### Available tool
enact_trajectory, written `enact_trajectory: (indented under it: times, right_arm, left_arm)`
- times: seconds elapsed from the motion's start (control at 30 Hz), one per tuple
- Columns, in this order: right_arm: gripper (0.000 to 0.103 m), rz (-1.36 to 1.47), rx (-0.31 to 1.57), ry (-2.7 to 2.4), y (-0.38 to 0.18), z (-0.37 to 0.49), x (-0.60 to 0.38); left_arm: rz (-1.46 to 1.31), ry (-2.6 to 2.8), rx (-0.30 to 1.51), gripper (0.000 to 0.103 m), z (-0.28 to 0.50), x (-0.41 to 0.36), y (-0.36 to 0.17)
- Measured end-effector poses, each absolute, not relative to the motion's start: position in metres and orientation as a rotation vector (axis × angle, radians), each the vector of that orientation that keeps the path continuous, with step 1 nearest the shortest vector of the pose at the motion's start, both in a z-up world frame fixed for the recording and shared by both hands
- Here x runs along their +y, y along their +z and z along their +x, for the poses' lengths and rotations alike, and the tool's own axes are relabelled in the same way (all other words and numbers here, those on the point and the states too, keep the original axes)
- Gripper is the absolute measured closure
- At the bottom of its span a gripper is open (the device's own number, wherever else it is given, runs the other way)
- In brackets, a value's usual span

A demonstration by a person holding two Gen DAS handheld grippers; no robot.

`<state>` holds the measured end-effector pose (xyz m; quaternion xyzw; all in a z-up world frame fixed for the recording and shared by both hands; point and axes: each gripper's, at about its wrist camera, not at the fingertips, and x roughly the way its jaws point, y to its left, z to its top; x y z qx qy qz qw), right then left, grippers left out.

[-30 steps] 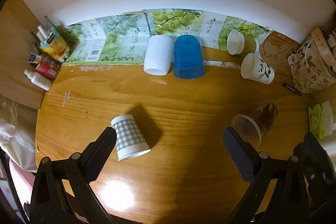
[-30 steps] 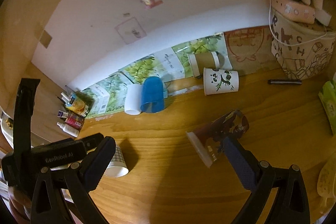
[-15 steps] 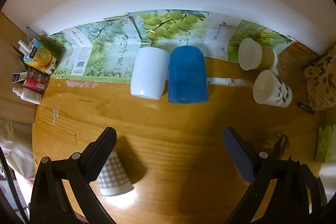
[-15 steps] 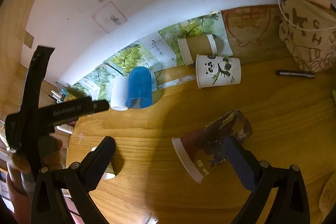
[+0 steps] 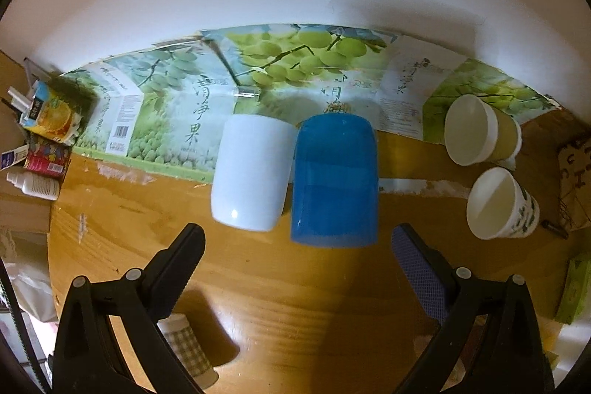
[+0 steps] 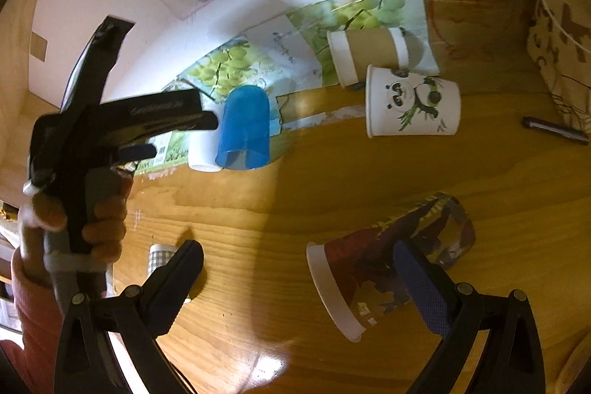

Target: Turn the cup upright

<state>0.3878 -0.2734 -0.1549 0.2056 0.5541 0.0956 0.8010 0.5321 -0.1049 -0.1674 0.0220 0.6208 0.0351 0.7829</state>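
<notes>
A blue plastic cup (image 5: 334,181) and a white cup (image 5: 251,172) stand upside down side by side near the wall. My left gripper (image 5: 295,246) is open and empty, just in front of the blue cup, which lies between the finger lines. A dark printed paper cup (image 6: 388,264) lies on its side under my right gripper (image 6: 297,264), which is open and empty; its right finger (image 6: 417,279) overlaps the cup. The blue cup also shows in the right wrist view (image 6: 245,130).
A panda paper cup (image 6: 412,106) and a brown paper cup (image 6: 369,54) lie on their sides at the back right. A small checked cup (image 5: 188,353) stands upside down at the front left. Bottles and cartons (image 5: 40,135) stand left. A pen (image 6: 556,128) lies far right.
My left gripper has moved forward toward the blue and white cups, leaving the checked cup behind. My right gripper has closed in on the dark paper cup.
</notes>
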Motion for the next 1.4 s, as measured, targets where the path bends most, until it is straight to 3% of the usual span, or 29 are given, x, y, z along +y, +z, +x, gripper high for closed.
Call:
enact_trajectory:
  times: [0.57,1.4]
  right_arm:
    - [0.000,0.439,1.243,0.188,-0.175,0.402,-0.278]
    - [0.000,0.424,1.250,0.177,-0.177,0.404,-0.283]
  left_arm:
    - [0.150,0.095,1.404,0.002,0.560,-0.119,-0.210]
    - [0.276,0.060,1.400,0.003,0.572,-0.140,-0.224]
